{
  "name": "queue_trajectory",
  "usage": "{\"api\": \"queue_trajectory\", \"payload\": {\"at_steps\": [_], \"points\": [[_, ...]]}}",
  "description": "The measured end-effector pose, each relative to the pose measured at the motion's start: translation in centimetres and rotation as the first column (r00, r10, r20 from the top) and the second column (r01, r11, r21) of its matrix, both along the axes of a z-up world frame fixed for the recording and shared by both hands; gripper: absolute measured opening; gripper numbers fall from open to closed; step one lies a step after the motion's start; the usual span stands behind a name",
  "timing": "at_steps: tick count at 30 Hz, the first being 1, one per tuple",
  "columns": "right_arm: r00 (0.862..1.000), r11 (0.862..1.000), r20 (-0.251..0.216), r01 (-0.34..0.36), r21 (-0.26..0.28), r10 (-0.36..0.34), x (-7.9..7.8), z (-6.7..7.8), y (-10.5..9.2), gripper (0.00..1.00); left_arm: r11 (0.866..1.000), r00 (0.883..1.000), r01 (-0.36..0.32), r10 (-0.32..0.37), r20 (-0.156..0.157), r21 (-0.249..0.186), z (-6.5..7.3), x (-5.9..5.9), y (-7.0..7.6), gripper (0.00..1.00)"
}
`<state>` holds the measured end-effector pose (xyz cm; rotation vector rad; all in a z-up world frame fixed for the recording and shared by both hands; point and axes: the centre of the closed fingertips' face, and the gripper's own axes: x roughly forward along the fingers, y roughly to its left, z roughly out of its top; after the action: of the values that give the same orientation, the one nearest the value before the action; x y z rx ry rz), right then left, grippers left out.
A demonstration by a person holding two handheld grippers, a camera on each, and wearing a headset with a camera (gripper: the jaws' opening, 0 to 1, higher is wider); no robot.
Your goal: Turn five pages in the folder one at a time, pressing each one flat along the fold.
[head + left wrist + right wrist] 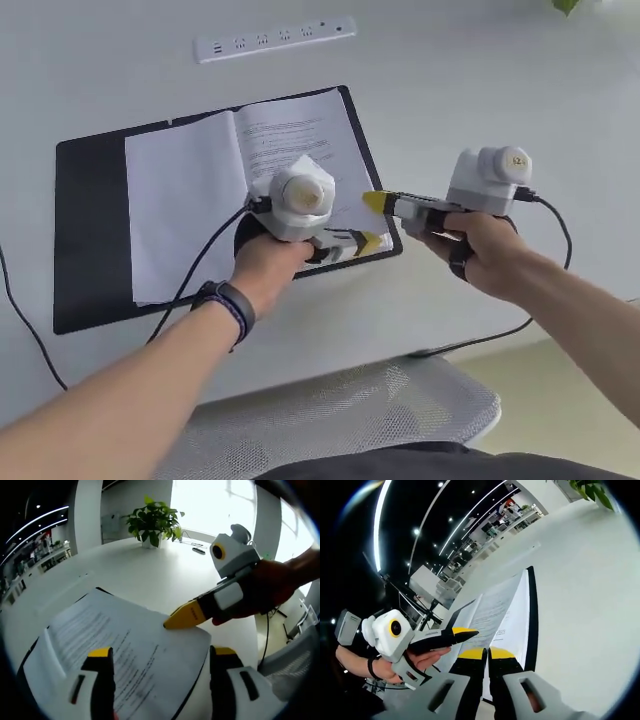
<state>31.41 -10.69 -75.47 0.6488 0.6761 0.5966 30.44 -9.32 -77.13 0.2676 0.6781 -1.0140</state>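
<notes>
Two claws meet at the near right corner of an open black folder (pixel 90 240), which lies flat on a white counter (pixel 500 80). The folder's left page (pixel 180 210) looks blank, while the right page (pixel 300 130) carries lines of printed text. The left claw (pixel 162 652) is spread wide above that printed page, gripping nothing. The right claw (pixel 481 653) is pinched closed and empty, its yellow tip at the page's outer edge. A power strip (pixel 275 38) lies beyond the folder.
</notes>
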Motion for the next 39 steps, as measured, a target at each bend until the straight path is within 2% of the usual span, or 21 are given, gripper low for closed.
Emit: {"api": "queue_trajectory", "payload": {"at_steps": [5, 10, 16, 23, 28, 34, 39], "points": [[1.0, 1.0, 0.009, 0.011, 0.01, -0.011, 0.2, 0.7, 0.4, 0.0, 1.0, 1.0, -0.003, 0.003, 0.006, 0.007, 0.3, 0.0, 0.9, 0.78], [1.0, 1.0, 0.028, 0.013, 0.021, -0.014, 0.6, 1.7, 1.1, 0.0, 1.0, 1.0, -0.021, 0.021, 0.012, 0.012, 0.7, 0.0, 2.5, 0.78], [0.998, 0.999, 0.051, 0.024, 0.048, -0.027, 1.2, 3.3, 2.4, 0.0, 0.998, 0.998, -0.063, 0.063, 0.013, -0.004, 0.9, 0.5, 4.6, 0.78], [0.996, 0.998, 0.087, -0.008, 0.065, 0.002, 1.7, 5.0, 5.1, 0.0, 0.992, 0.993, -0.121, 0.121, 0.007, -0.024, 1.3, 0.8, 7.6, 0.78], [0.993, 0.997, 0.113, -0.051, 0.064, 0.043, 2.2, 6.1, 7.3, 0.0, 0.987, 0.987, -0.156, 0.157, 0.019, -0.031, 1.9, 1.1, 10.0, 0.78], [0.987, 0.994, 0.136, -0.09, 0.064, 0.081, 2.5, 7.1, 9.7, 0.0, 0.975, 0.975, -0.218, 0.22, 0.023, -0.045, 2.7, 1.3, 13.3, 0.78], [0.981, 0.989, 0.151, -0.132, 0.07, 0.12, 2.5, 7.7, 12.2, 0.0, 0.967, 0.967, -0.253, 0.254, 0.024, -0.045, 2.7, 1.1, 16.1, 0.78]]}}
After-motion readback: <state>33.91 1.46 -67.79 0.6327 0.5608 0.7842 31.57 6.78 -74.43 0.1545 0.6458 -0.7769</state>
